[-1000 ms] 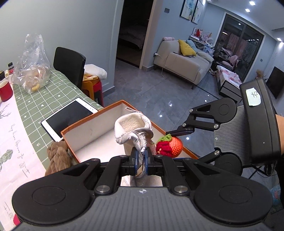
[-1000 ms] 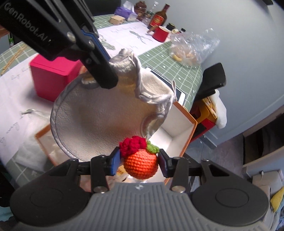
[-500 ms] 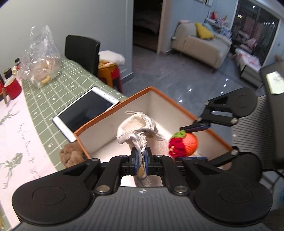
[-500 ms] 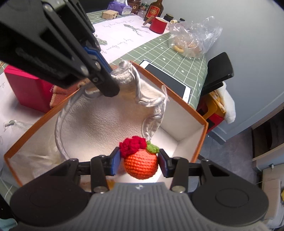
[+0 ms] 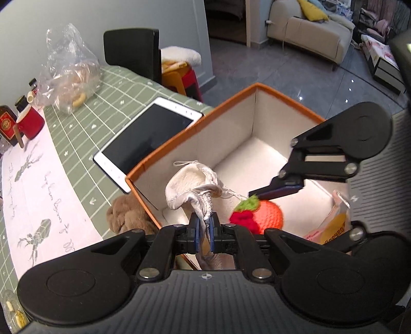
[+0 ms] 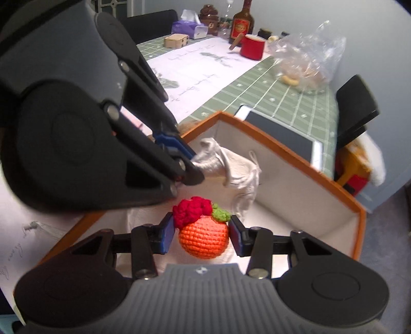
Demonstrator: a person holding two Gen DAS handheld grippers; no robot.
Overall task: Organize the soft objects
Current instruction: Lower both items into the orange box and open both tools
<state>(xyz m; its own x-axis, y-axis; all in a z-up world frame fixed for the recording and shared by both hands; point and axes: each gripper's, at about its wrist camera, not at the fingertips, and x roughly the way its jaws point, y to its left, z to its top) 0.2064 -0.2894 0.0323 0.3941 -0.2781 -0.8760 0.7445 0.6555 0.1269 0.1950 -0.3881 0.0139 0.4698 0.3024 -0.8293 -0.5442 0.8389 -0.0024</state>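
Observation:
My left gripper (image 5: 203,227) is shut on a silvery white cloth pouch (image 5: 191,186), which hangs inside the orange-rimmed box (image 5: 226,108). The same pouch (image 6: 231,164) shows in the right wrist view, pinched by the left gripper (image 6: 194,168). My right gripper (image 6: 201,231) is shut on an orange crocheted ball (image 6: 204,239) with a red flower and green leaf, low over the box's white inside (image 6: 295,185). In the left wrist view that ball (image 5: 262,214) sits just right of the pouch, held by the right gripper (image 5: 267,205). A brown knotted plush (image 5: 127,217) lies outside the box's left wall.
A white tablet (image 5: 149,136) lies on the green checked tablecloth beside the box. Further back stand a clear plastic bag (image 5: 69,74), a red mug (image 5: 29,123) and a bottle (image 6: 241,23). A yellow packet (image 5: 336,226) lies in the box. A black chair (image 5: 133,51) stands at the table's end.
Both grippers have sunk into the box with the pouch and the crocheted ball still gripped. The box walls now rise around them and the views tilt further down.

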